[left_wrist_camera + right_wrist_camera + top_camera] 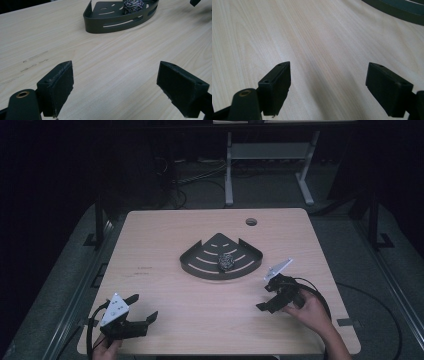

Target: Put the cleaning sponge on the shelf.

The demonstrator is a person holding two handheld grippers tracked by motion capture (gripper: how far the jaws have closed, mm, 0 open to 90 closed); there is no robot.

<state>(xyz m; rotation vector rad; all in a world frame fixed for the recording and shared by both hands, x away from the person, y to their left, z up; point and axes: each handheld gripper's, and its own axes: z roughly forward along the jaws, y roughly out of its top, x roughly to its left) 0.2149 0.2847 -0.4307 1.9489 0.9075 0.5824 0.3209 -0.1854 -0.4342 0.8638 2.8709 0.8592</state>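
A small ball of metal scouring wire [226,262] is sitting inside a dark fan-shaped corner tray [196,264], toward the tray's right half and close to its curved slotted front wall. The tray is lying near the middle of the desk [170,235], a little toward the far edge, with its point aimed at the far side. From the left gripper view the scourer [132,5] is showing above the tray's curved wall [120,23].

The right gripper [270,296] is hovering just off the tray's near right side, toward the desk's right edge, its fingers [277,87] standing spread with only bare wood between them.

The left gripper [142,307] is sitting at the near left corner, well apart from the tray, its fingers [59,86] likewise released and holding nothing.
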